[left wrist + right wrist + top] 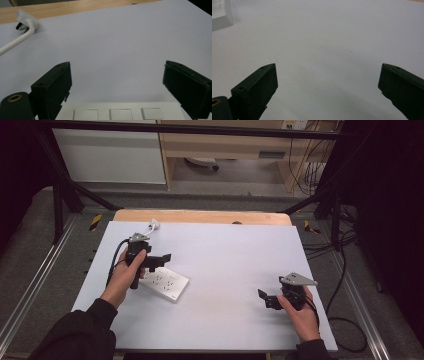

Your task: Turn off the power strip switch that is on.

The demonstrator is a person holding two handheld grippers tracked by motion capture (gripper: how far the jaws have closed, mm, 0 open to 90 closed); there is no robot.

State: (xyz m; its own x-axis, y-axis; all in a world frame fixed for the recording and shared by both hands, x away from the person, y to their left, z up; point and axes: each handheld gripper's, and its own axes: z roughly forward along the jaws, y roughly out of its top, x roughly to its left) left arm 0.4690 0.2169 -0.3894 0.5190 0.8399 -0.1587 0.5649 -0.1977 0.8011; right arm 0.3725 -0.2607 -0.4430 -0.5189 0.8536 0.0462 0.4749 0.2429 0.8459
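white table mat (225, 270) bears a white power strip (167, 284) at left-centre. left gripper (159, 258) hovers over it, jaws spread. right gripper (266, 299) idles well apart, jaws spread. plug (26, 21) lies beyond. likely approach step; next: lower, close.

Looks like a lab or test room: a black metal frame (65, 195) around a table (210, 270) covered in a white sheet, cables (345, 270) trailing over grey carpet (yellow-and-black tape (95, 221) marking the floor), a wall socket (294, 124) and wooden shelving (225, 142) behind.
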